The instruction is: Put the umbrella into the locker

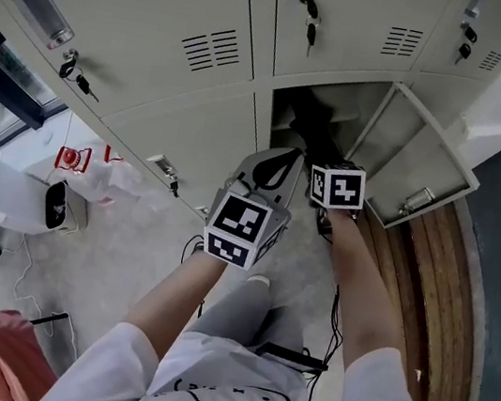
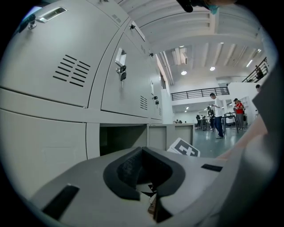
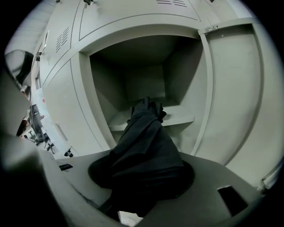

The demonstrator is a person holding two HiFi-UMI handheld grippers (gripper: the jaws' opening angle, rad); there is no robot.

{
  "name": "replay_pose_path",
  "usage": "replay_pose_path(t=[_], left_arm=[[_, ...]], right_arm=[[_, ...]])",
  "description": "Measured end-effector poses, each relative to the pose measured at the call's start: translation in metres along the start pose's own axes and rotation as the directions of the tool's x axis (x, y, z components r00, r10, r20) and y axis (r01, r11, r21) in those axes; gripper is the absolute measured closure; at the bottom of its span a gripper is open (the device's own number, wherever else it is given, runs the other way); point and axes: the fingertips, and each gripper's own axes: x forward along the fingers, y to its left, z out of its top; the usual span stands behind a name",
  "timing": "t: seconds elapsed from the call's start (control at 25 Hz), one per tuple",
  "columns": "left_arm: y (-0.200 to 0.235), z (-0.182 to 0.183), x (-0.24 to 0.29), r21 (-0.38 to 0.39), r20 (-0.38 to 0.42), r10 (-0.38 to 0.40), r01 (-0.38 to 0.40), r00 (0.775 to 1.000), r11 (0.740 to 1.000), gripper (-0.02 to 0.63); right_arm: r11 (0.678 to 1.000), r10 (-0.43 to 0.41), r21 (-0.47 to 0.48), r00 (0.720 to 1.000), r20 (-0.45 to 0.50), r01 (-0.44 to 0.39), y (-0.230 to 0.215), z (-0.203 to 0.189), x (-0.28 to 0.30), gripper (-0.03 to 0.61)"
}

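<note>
Umbrella (image 3: 144,146) grip shows only in right gripper view.

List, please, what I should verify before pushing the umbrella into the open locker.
1. Locker door swung open: ok.
2. Right gripper shut on the umbrella: ok.
3. Umbrella pointed into the locker: ok.
4. Umbrella tip clear of the shelf: cannot tell.
5. Left gripper empty: ok.
</note>
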Motion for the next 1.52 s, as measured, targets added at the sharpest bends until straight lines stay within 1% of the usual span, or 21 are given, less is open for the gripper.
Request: replay_pose_path(t=[0.16,0.32,0.44,0.64,0.76,0.88,1.16,1.24,1.36,1.48,1.52], left_arm=[[0.008,-0.011,0.006,-0.018,-0.002,0.017,-0.017,1.0,1.0,0.6],[0.012,-0.014,0.014,-0.013,0.005,0.026,-0.026,1.0,1.0,0.6],[0.015,-0.014,0.02,-0.001,0.022,0.03,-0.03,0.999,1.0,0.6],[0.019,-0.019,0.03,0.011,0.032,0.036,-0.036,0.999,0.999,0.6],[0.021,-0.021,0.035,0.033,0.032,0.03,-0.031,0.999,0.999,0.598],[0.028,-0.022,0.038,0.034,0.037,0.031,-0.032,0.999,0.999,0.598],[0.044,-0.022,0.05,0.041,0.062,0.037,-0.04,0.997,0.998,0.6],[0.046,-0.024,0.052,0.038,0.062,0.034,-0.036,0.997,0.999,0.598],[0.046,-0.03,0.056,0.048,0.05,0.023,-0.026,0.998,0.998,0.598],[0.046,-0.032,0.056,0.061,0.04,0.019,-0.021,0.999,0.998,0.6],[0.046,-0.033,0.056,0.064,0.038,0.017,-0.02,0.999,0.998,0.598]], right_arm=[[1.0,-0.006,-0.004,1.0,0.011,0.006,-0.004,0.01,0.014,0.359],[0.998,-0.025,-0.065,0.999,0.024,0.026,-0.009,0.023,0.025,0.345],[0.993,-0.031,-0.111,0.998,0.052,0.036,-0.012,0.037,0.031,0.33],[0.989,-0.044,-0.137,0.993,0.113,0.059,-0.014,0.057,0.043,0.314],[0.989,-0.038,-0.137,0.986,0.165,0.061,-0.015,0.067,0.053,0.311],[0.989,-0.025,-0.136,0.975,0.222,0.056,-0.014,0.074,0.063,0.325],[0.985,-0.002,-0.162,0.936,0.351,0.063,-0.014,0.086,0.078,0.33],[0.984,0.007,-0.166,0.929,0.37,0.058,-0.014,0.087,0.082,0.325],[0.989,0.021,-0.142,0.928,0.373,0.034,-0.014,0.089,0.09,0.304],[0.994,0.021,-0.107,0.93,0.366,0.02,-0.016,0.091,0.098,0.27],[0.995,0.018,-0.101,0.932,0.362,0.021,-0.016,0.092,0.1,0.249]])
